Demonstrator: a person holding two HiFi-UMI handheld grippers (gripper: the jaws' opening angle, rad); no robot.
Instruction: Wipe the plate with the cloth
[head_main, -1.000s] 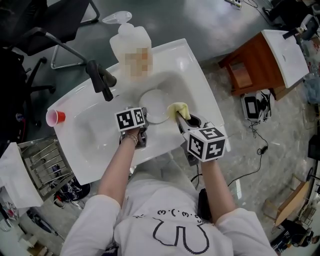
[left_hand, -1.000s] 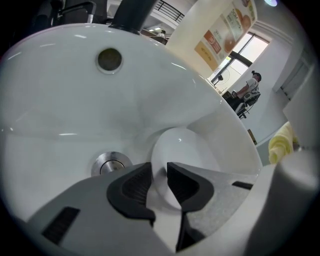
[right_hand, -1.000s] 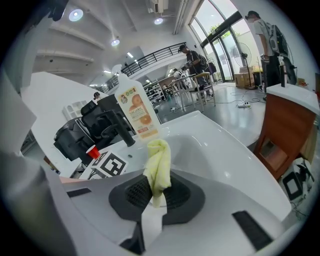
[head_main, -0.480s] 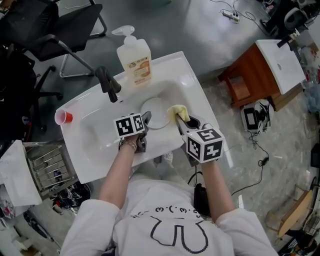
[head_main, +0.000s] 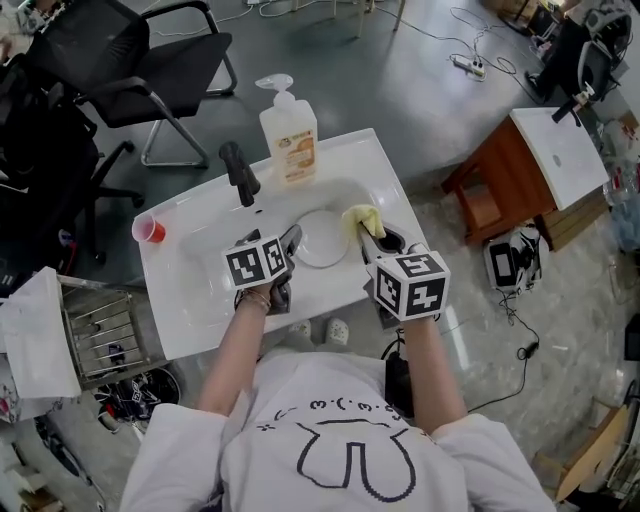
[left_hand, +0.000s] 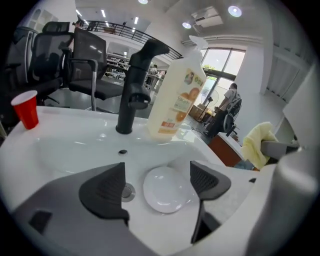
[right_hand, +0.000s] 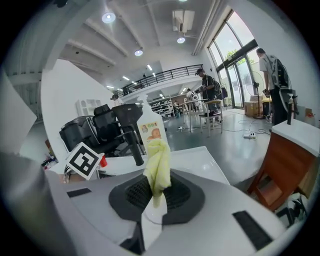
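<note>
Left gripper (head_main: 288, 244), jaws just opened, empty, hovers over the plate (head_main: 322, 238). Right gripper (head_main: 365, 238) clamps the cloth (head_main: 362, 218) beside it, likely for wiping.

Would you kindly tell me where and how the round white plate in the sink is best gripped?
Probably by the near rim of the round white plate, coming in low from the person's side: it lies flat in the white sink basin, so only its raised edge offers a pinch.

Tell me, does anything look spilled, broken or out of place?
Nothing stands out. The plate lies flat in the sink, the soap bottle and red cup stand upright on its rim, and the yellow cloth is pinched in the right gripper.
</note>
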